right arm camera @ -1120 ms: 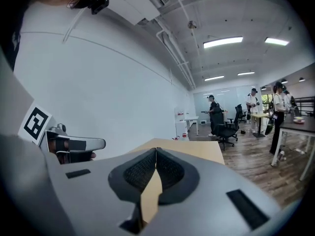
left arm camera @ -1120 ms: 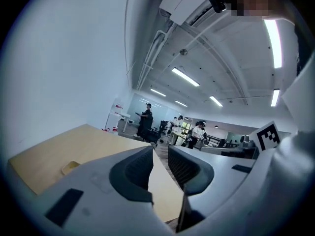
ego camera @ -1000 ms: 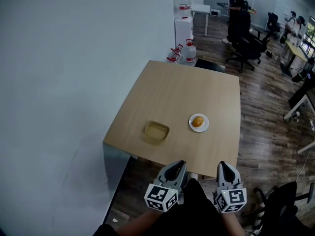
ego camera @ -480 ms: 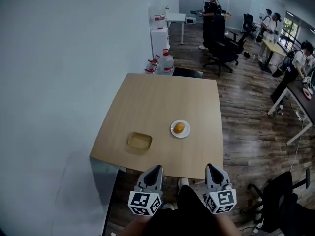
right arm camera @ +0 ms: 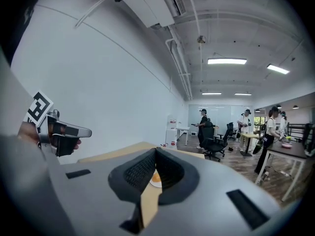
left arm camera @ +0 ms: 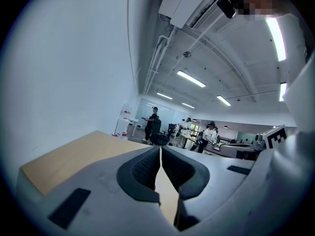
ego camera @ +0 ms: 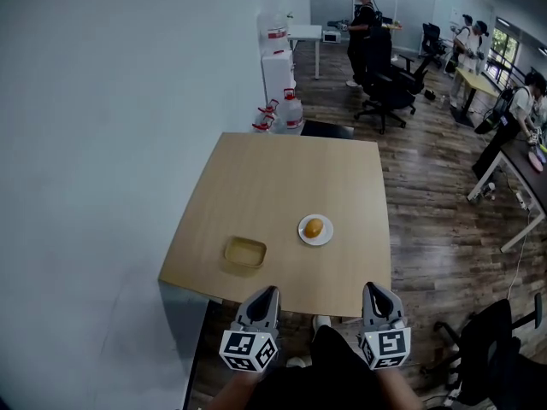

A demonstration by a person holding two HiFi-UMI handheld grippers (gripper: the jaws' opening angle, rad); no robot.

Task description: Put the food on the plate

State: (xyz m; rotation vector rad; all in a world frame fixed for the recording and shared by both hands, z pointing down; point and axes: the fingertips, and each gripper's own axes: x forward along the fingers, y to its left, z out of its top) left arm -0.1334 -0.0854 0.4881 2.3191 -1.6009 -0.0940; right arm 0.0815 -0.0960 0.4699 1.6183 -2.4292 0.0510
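Note:
An orange, round piece of food [ego camera: 314, 226] lies on a small white plate [ego camera: 326, 237] right of the middle of the wooden table [ego camera: 282, 186]. A shallow tan dish [ego camera: 245, 251] sits left of the plate and holds nothing. My left gripper [ego camera: 265, 294] and right gripper [ego camera: 374, 289] hover side by side off the table's near edge, both well short of the plate. In the left gripper view the left gripper [left arm camera: 160, 147] is shut on nothing. In the right gripper view the right gripper [right arm camera: 155, 150] is also shut and empty, and the food [right arm camera: 155, 177] shows far beyond it.
A white wall runs along the table's left side. Water jugs [ego camera: 289, 109] stand on the floor past the far edge, with office chairs [ego camera: 385, 92] and several people beyond. A black chair [ego camera: 491, 348] stands at my lower right.
The head view has drawn back, so the table looks smaller and farther. Both grippers stay low at the near edge. The food rests on the plate throughout.

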